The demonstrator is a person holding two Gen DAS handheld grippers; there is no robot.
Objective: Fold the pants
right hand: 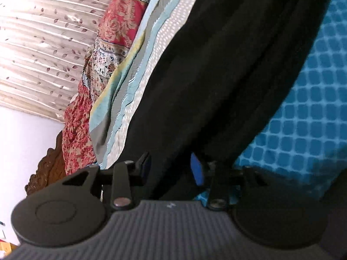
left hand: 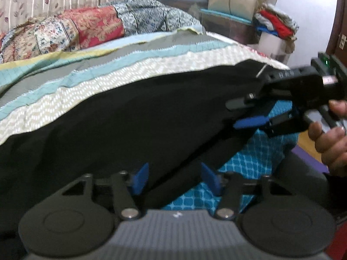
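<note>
The black pants point(left hand: 134, 117) lie stretched across the bed, over a striped quilt and a blue patterned sheet. My left gripper point(left hand: 174, 178) is open, its blue pads on either side of the pants' near edge. My right gripper point(left hand: 243, 113) shows at the right of the left wrist view, held by a hand, jaws apart over the pants' far end. In the right wrist view the pants point(right hand: 216, 75) run up the frame and the right gripper point(right hand: 171, 169) stands open with black cloth between its fingers.
A striped quilt point(left hand: 108, 82) and a floral quilt point(left hand: 86, 30) lie behind the pants. The blue patterned sheet point(left hand: 260, 158) covers the bed's near corner. Stacked bins and bags point(left hand: 234, 10) stand at the back right. A leaf-print curtain point(right hand: 43, 43) hangs behind.
</note>
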